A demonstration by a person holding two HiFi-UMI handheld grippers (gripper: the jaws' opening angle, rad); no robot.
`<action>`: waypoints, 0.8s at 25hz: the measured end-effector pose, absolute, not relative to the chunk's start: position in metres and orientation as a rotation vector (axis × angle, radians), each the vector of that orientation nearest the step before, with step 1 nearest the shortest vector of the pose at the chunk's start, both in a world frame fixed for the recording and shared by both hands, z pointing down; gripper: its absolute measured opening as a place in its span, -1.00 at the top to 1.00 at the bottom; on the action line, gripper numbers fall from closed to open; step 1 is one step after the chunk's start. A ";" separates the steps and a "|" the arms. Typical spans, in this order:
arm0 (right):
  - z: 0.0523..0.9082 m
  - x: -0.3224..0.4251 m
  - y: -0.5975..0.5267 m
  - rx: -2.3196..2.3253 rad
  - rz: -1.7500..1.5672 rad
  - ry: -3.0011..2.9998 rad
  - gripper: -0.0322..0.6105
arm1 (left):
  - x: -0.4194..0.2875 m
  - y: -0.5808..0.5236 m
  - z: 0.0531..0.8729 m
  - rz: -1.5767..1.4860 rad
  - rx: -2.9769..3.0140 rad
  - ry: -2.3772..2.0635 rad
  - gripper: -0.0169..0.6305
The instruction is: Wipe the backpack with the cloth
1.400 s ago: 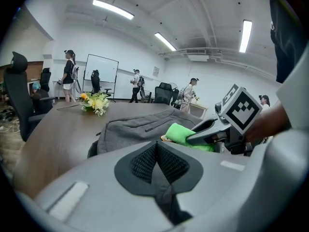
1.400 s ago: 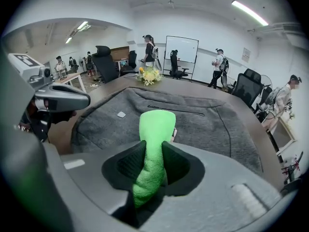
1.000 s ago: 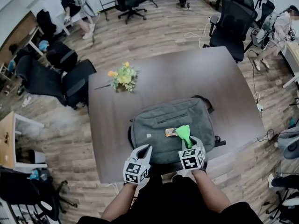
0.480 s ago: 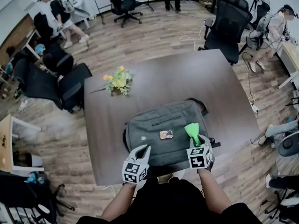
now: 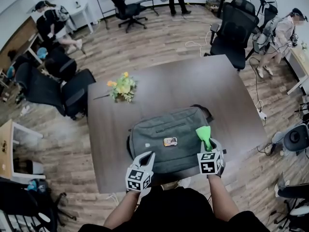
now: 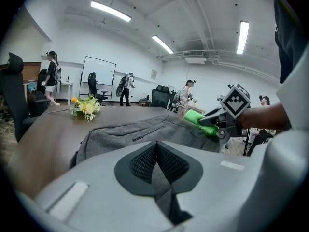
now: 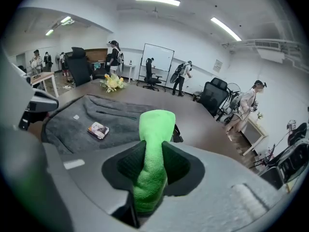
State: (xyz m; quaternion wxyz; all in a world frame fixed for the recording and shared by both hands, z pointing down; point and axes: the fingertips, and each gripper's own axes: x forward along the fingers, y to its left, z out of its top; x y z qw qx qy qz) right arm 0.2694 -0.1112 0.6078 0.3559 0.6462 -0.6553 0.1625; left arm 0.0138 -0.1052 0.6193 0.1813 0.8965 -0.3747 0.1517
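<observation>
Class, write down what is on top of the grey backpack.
A small printed packet lies flat on the backpack. The green cloth, clamped in the right hand-held gripper, is over its right end; contact is unclear. The backpack's inside is hidden.

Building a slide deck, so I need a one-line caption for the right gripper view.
Right gripper, jaws shut on a green cloth, faces a grey backpack lying on the table.

Place: we are looking at an open-plan office | Evidence: we are seeing black swivel chairs (image 5: 231, 25) around a big dark meeting table (image 5: 193, 83), a rolling whiteboard (image 7: 158, 58), ceiling strip lights (image 7: 157, 0), a side desk (image 5: 7, 139) | Activity: people (image 5: 285, 30) are standing about on the wood-plank floor (image 5: 154, 37)
</observation>
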 end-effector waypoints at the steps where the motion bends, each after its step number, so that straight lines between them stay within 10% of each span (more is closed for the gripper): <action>1: 0.602 0.265 -0.114 1.681 0.410 -1.734 0.58 | 0.013 -0.105 0.618 0.427 2.531 -1.061 0.89; 20: 0.440 0.190 -0.150 1.701 -0.040 -2.369 0.58 | -0.062 -0.157 0.514 0.293 2.563 -1.443 0.89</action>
